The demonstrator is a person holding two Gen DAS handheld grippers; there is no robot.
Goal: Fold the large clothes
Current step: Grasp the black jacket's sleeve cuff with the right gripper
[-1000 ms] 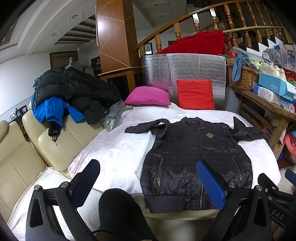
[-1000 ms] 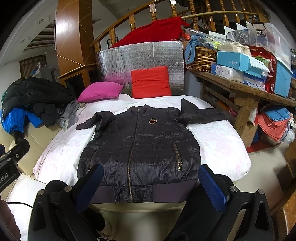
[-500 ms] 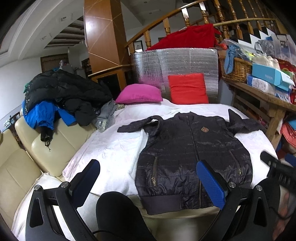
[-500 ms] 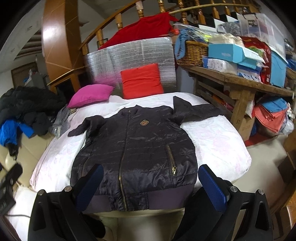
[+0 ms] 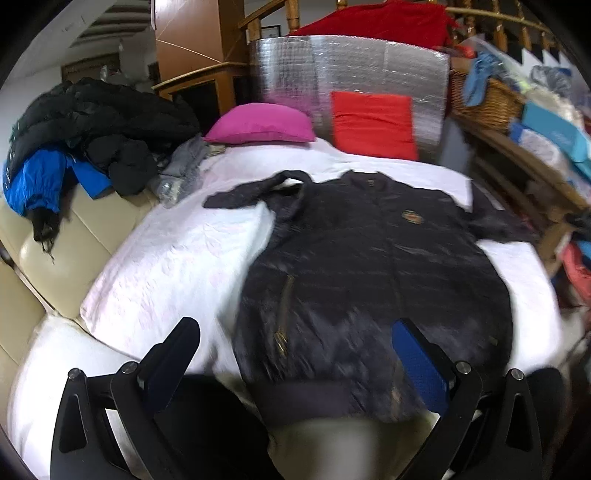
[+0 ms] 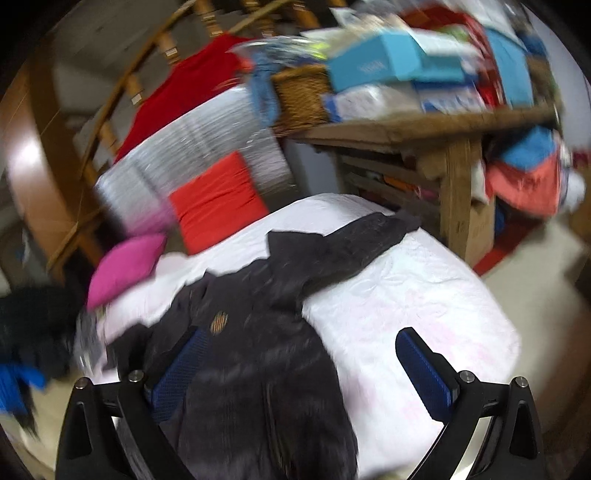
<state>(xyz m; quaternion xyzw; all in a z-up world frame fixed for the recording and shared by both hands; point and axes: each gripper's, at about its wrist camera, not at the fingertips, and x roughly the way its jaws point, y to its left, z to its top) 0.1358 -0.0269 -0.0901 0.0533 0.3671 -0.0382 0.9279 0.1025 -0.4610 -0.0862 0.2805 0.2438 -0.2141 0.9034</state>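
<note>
1. Surface: we find a white quilted cover spread over the work surface, lightly wrinkled, with its near edge rounded.
2. Garment: we note a dark quilted zip-front jacket lying flat, front up, on that cover, hem toward the cameras, collar away. One sleeve lies out to the left; the other reaches toward the cover's right edge. A small gold chest badge shows.
3. Left gripper: we see its blue-padded fingers spread wide, empty, above the jacket's hem area.
4. Right gripper: we see it spread wide too, holding nothing, over the jacket's chest; this view is blurred.
5. Room, far side: a magenta cushion and a red square cushion rest by a silver foil-faced panel, under a wooden stair railing draped with red cloth.
6. Room, left: a cream leather sofa carries a heap of black and blue coats.
7. Room, right: a rough wooden table bears a wicker basket and boxes.
</note>
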